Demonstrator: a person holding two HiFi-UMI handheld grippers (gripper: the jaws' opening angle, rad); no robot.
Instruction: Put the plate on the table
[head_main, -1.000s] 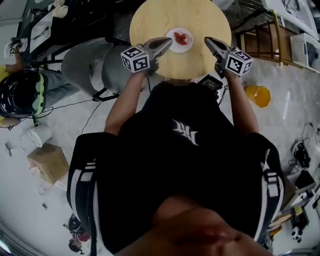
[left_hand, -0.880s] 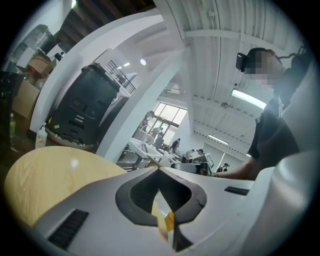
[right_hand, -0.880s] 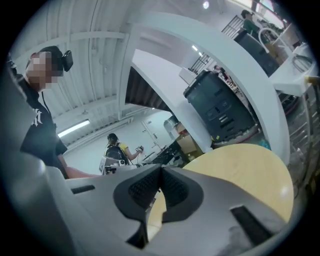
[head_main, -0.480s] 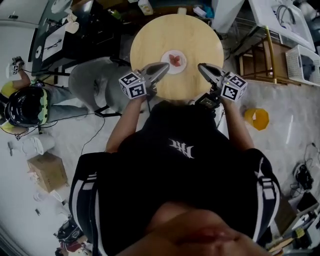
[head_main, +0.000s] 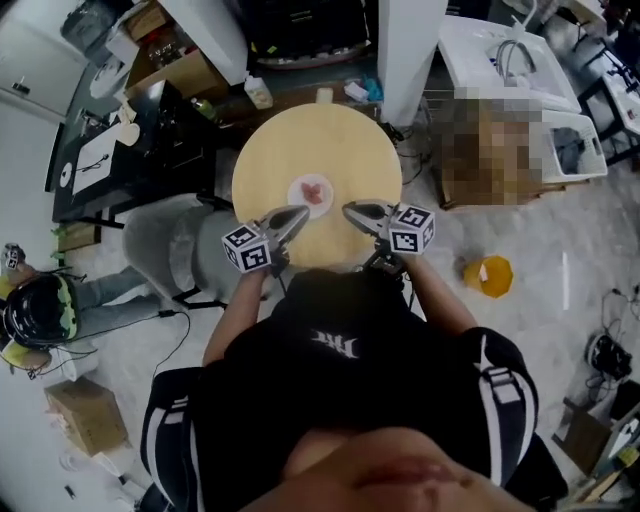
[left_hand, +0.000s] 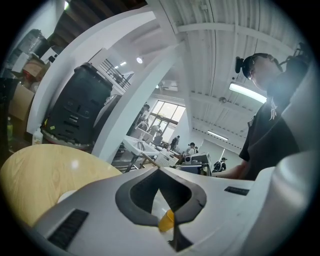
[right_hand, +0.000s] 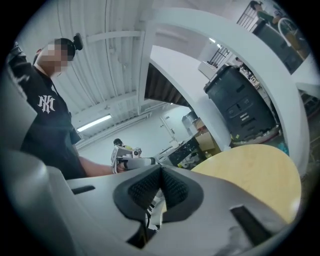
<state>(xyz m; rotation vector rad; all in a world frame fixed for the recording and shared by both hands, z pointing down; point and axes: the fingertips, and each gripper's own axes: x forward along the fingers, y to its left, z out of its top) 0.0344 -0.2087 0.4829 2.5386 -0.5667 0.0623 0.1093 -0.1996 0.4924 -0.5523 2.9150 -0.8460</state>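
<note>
Table (head_main: 300, 140): round, light wood top; all places below are given from it.
Plate (head_main: 298, 196): small and white, it lies flat on the table, about at the centre of the top. Nothing touches it.
Food (head_main: 315, 189): a small pink-red piece on the plate; what it is I cannot tell.
Left gripper (head_main: 292, 217): held over the near edge of the table, at the left of the plate and apart from it. Its tips are directed to the plate. In the left gripper view the two jaws are pressed together at the tips, with nothing between them.
Right gripper (head_main: 354, 210): over the near edge of the table, at the right of the plate, also apart from it. The jaws meet tip to tip and pinch nothing.
Person (head_main: 340, 370): in a black shirt, at the near side of the table, one gripper in each hand.
Yellow bucket (head_main: 488, 275): on the floor at the right of the table, well apart.
Grey seat (head_main: 170, 250): on the floor just beside the left side of the table.
White pillar (head_main: 410, 50): beyond the far side of the table.
</note>
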